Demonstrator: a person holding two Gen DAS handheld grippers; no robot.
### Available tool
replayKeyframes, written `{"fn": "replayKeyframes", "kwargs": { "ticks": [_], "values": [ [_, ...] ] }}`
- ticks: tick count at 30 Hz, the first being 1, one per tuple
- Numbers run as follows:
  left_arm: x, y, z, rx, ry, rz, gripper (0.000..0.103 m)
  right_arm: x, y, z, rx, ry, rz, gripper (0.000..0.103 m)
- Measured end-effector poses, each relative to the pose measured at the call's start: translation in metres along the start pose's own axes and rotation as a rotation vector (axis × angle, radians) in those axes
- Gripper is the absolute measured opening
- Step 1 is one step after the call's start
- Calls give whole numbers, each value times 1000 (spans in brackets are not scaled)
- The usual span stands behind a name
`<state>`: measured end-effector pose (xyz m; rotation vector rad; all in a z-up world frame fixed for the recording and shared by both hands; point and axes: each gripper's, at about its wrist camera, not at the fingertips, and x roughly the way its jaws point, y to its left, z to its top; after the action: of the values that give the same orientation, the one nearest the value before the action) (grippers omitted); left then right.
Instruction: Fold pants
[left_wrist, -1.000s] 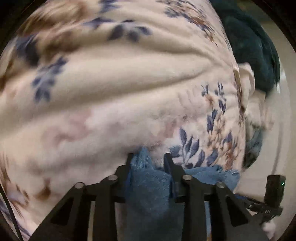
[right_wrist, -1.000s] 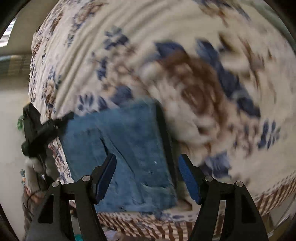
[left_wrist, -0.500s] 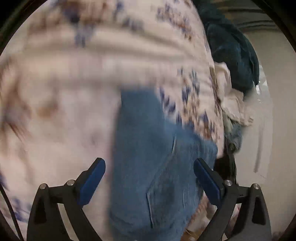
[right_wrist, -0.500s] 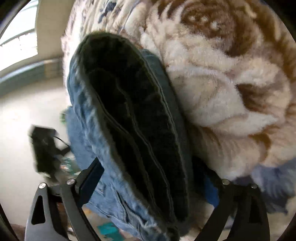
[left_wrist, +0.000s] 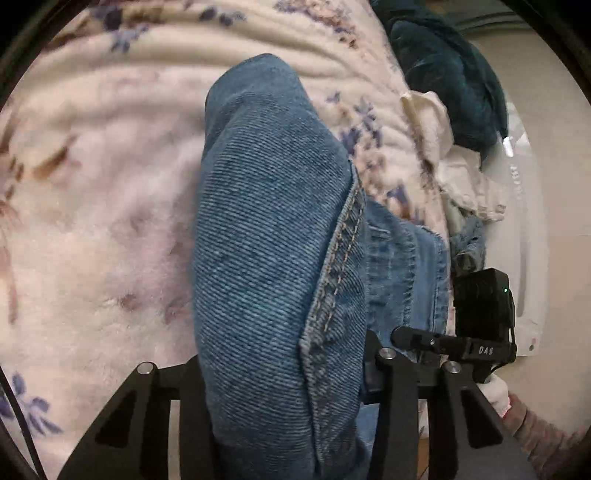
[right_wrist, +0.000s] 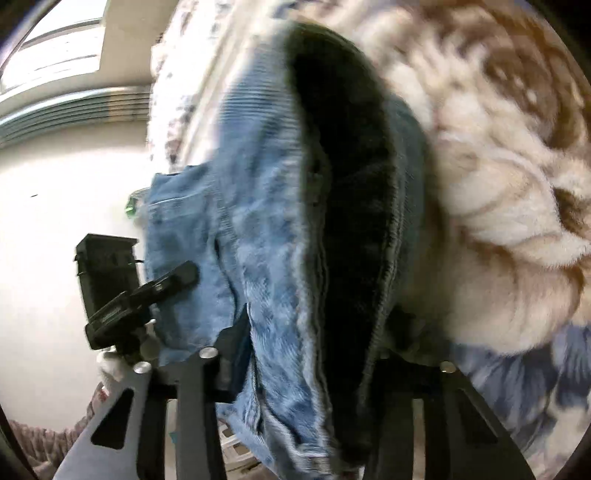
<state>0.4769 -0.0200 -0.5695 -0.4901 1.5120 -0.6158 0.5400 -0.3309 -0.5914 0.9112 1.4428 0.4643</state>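
Observation:
The blue denim pants (left_wrist: 273, 258) lie folded on a cream floral fleece blanket (left_wrist: 92, 221). In the left wrist view a thick fold of denim fills the space between my left gripper's (left_wrist: 284, 365) fingers, which are closed against it. In the right wrist view the folded pants (right_wrist: 266, 240) show their dark inner gap edge-on, and my right gripper (right_wrist: 314, 343) is closed on that bundle. The fingertips of both grippers are hidden by the cloth. The other gripper shows in each view, at the right (left_wrist: 480, 314) and at the left (right_wrist: 118, 291).
A dark teal garment (left_wrist: 443, 74) and a cream cloth (left_wrist: 436, 122) lie at the blanket's far right edge. A pale floor (right_wrist: 55, 184) lies beyond the bed edge at left in the right wrist view, with a window (right_wrist: 51, 55) above.
The left gripper let go of the cloth, opened wide, then closed around a thick fold of the pants. The right gripper, open before, has taken hold of the folded bundle's edge.

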Motion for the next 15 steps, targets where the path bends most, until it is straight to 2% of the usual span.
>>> {"fn": "replayKeyframes", "kwargs": {
  "ticks": [3, 5, 9, 13, 15],
  "values": [
    [-22, -13, 16, 1, -34, -10, 38, -7, 27, -6, -27, -23, 14, 39],
    [-38, -14, 30, 11, -61, -18, 38, -12, 33, -12, -33, -47, 25, 39],
    [-63, -21, 89, 32, -114, -2, 38, -15, 44, 0, -75, -77, 47, 39],
    [-76, -14, 173, 62, -165, 17, 38, -2, 39, 29, -136, -99, 43, 39],
    [-76, -5, 205, 65, -182, 23, 38, 9, 51, 71, -147, -103, 49, 39]
  ]
}}
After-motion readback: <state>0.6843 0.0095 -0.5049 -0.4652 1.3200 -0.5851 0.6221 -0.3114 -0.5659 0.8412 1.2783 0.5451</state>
